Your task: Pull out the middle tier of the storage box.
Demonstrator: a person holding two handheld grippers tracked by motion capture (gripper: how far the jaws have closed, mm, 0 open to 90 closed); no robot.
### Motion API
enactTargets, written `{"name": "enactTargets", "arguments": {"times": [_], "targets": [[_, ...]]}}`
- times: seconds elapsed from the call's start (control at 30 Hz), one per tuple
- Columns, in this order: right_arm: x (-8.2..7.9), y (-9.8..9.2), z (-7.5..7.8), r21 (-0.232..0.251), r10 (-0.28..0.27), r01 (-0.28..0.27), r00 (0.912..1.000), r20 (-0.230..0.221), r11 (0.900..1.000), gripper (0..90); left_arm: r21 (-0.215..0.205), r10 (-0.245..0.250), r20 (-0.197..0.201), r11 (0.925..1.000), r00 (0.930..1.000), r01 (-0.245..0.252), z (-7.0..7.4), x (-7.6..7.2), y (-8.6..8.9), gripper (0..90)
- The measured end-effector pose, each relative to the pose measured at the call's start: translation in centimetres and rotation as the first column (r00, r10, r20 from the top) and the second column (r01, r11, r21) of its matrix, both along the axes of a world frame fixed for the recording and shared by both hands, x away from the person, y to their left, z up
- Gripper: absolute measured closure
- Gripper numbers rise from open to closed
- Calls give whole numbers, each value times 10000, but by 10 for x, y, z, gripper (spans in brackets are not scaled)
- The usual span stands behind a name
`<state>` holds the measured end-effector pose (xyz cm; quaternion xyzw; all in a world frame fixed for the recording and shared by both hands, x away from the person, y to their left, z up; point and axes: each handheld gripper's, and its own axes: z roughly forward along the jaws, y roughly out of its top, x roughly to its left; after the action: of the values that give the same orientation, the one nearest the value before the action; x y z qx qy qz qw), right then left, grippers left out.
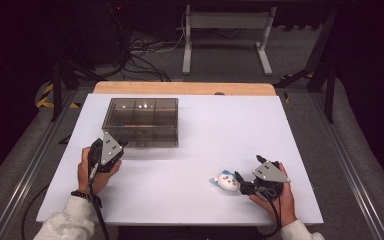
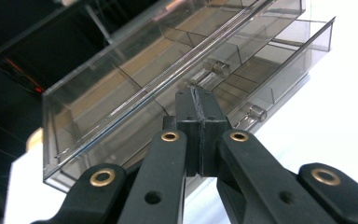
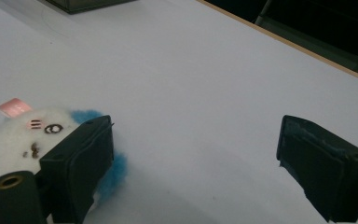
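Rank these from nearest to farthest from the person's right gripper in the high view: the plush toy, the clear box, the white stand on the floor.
1. The plush toy, on the table right beside the right gripper.
2. The clear box, across the table on the left.
3. The white stand, on the floor beyond the table's far edge.

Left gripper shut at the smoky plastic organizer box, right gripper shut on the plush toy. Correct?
Not quite. The right gripper is open: the right gripper view shows its jaws wide apart, with the plush toy lying outside them against one jaw, not between them. The rest holds: the left gripper is shut at the smoky plastic organizer box.
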<state>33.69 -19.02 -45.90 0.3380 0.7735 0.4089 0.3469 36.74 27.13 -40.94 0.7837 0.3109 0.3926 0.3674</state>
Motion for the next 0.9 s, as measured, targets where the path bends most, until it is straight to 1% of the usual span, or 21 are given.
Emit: {"name": "enactTargets", "arguments": {"times": [0.03, 0.07, 0.1, 0.13, 0.17, 0.2, 0.27, 0.3, 0.33, 0.4, 0.43, 0.47, 0.5, 0.57, 0.6, 0.73, 0.77, 0.87, 0.9], "targets": [[0, 0, 0, 0, 0, 0, 10000, 0, 10000, 117, 0, 0, 0, 10000, 10000, 0, 0, 0, 0, 899], [0, 0, 0, -21, 20, -20, 10000, -6, 10000, 117, -26, 100, -170, 9999, 9998, -100, 1, 3, 0, 899], [0, 0, 0, -21, 20, -20, 10000, -6, 10000, 117, -26, 100, -170, 9999, 9998, -100, 1, 3, 0, 898], [0, 1, -1, -18, -2, 2, 10000, -15, 10000, 117, -75, 171, -350, 9998, 9992, -174, 0, 6, 0, 897], [0, 1, -1, -21, -4, 4, 10000, -13, 10000, 117, -89, 291, -388, 9995, 9988, -295, 0, 6, 0, 897], [0, 1, -1, -14, -4, 4, 10000, -12, 10000, 117, -185, 312, -619, 9993, 9976, -324, 1, 11, 0, 897], [1, 1, -1, -19, -8, 8, 10000, -21, 10000, 117, -316, 424, -723, 9985, 9965, -448, 1, 14, 0, 897], [1, 1, -1, -19, -8, 8, 10000, -21, 10000, 117, -316, 424, -723, 9985, 9965, -448, 1, 14, 0, 897], [1, 1, -1, -15, -8, 8, 10000, -33, 10000, 117, -343, 384, -833, 9986, 9958, -413, 1, 15, -1, 897], [1, 1, -1, -52, 10, -11, 10000, -43, 10000, 118, -381, 386, -1200, 9983, 9920, -434, 0, 20, -3, 897], [1, 1, -1, -52, 10, -11, 10000, -43, 10000, 118, -381, 386, -1200, 9983, 9920, -434, 0, 20, -3, 897], [1, 1, -2, -58, 17, -17, 10000, -46, 10000, 118, -352, 406, -1363, 9983, 9898, -458, -1, 22, -3, 897], [1, 1, -2, -63, 20, -20, 10000, -57, 10000, 118, -221, 483, -1474, 9984, 9879, -521, -2, 23, -4, 896], [1, 1, -2, -64, 28, -28, 10000, -62, 10000, 118, -244, 545, -1595, 9980, 9857, -592, -4, 24, -3, 896], [1, 1, -2, -53, 22, -22, 10000, -58, 10000, 118, -441, 591, -1634, 9968, 9848, -671, -5, 25, -1, 894], [1, 1, -2, -51, 32, -33, 10000, -65, 10000, 118, -519, 632, -1702, 9960, 9834, -730, -5, 25, 4, 894], [1, 1, -2, -51, 32, -33, 10000, -65, 10000, 118, -422, 688, -1656, 9962, 9838, -768, -5, 26, 4, 894], [1, 1, -2, -59, 39, -39, 10000, -66, 10000, 118, -611, 682, -1749, 9949, 9822, -800, -6, 25, 6, 895], [1, 1, -2, -48, 35, -35, 10000, -69, 10000, 118, -611, 682, -1749, 9949, 9822, -800, -6, 25, 6, 895]]}}
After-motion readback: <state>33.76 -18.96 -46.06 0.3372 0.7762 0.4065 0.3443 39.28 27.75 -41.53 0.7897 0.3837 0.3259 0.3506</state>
